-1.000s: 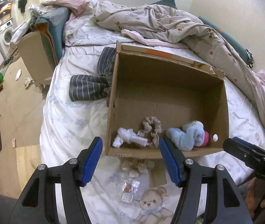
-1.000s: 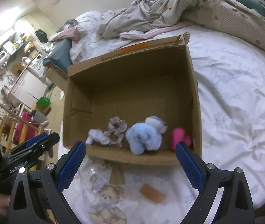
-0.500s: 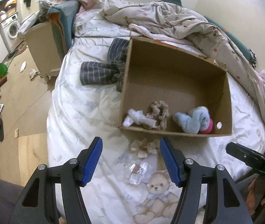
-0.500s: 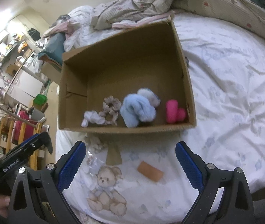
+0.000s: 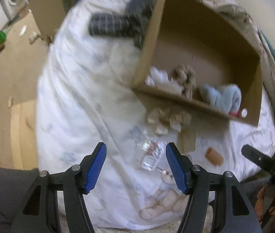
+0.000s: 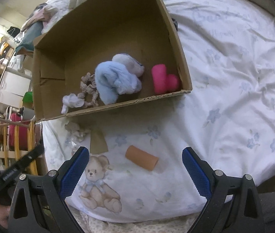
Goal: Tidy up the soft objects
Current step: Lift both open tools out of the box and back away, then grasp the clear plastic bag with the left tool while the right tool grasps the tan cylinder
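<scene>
A cardboard box (image 6: 184, 71) lies on the bed and holds a light blue plush (image 6: 116, 79), a pink item (image 6: 162, 79), a beige scrunchie (image 6: 88, 89) and a white cloth (image 6: 72, 102). The box (image 5: 252, 89) also shows in the blurred left wrist view. A cream scrunchie (image 5: 166, 119) and a clear plastic packet (image 5: 150, 155) lie in front of the box. An orange cylinder (image 6: 142, 160) lies on the sheet. My left gripper (image 5: 136, 164) is open over the packet. My right gripper (image 6: 135, 169) is open and empty around the cylinder's near side.
A teddy bear print (image 6: 98, 190) marks the sheet's near edge. A brown card piece (image 6: 97, 142) lies by the box. A striped dark garment (image 5: 116, 25) lies left of the box. The bed edge drops to a wooden floor (image 5: 11, 77) on the left.
Both grippers have pulled back from the box toward the near bed edge. The items in front of the box now sit between the fingers. Both stay open.
</scene>
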`<state>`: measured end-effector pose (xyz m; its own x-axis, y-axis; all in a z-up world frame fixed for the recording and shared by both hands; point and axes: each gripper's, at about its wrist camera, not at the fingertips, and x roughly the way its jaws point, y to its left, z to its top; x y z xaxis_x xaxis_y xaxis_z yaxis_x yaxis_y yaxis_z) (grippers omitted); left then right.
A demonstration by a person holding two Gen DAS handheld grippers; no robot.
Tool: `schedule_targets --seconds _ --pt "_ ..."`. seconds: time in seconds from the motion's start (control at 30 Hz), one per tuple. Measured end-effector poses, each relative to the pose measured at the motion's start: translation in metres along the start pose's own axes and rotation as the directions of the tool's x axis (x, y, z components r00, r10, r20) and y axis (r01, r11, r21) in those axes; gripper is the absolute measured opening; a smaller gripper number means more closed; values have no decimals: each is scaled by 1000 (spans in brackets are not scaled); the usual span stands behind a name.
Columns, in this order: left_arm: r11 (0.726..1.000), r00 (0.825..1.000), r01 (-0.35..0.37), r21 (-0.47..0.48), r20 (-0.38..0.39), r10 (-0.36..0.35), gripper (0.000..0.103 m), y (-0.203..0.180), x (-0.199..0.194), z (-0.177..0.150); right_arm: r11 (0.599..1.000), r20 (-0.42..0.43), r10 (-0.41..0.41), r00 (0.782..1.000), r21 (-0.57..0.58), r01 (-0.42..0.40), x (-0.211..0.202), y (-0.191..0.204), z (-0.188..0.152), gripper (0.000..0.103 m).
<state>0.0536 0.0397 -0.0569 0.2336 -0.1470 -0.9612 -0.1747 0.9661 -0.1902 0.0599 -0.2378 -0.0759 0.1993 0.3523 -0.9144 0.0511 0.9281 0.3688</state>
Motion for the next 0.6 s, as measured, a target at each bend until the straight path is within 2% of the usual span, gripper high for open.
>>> schedule_targets --seconds 0.1,0.3,0.4,0.53,0.6 --pt "999 999 -3 39 -44 5 61 -14 18 -3 1000 -12 0 1000 -1 0 3 1 0 103" --pt "981 993 -63 184 -90 81 61 -45 52 -6 1000 -15 5 1000 0 -5 3 0 1 103" --pt "974 987 -104 201 -101 126 61 -47 62 -10 1000 -22 3 1000 0 -3 4 0 0 103" --pt "973 985 -102 205 -116 128 59 -48 67 -13 1000 -28 2 1000 -2 -2 5 -1 -1 103" --pt "971 985 -93 218 -121 121 36 -50 71 -12 1000 -33 4 999 1 -4 5 -2 -1 103"
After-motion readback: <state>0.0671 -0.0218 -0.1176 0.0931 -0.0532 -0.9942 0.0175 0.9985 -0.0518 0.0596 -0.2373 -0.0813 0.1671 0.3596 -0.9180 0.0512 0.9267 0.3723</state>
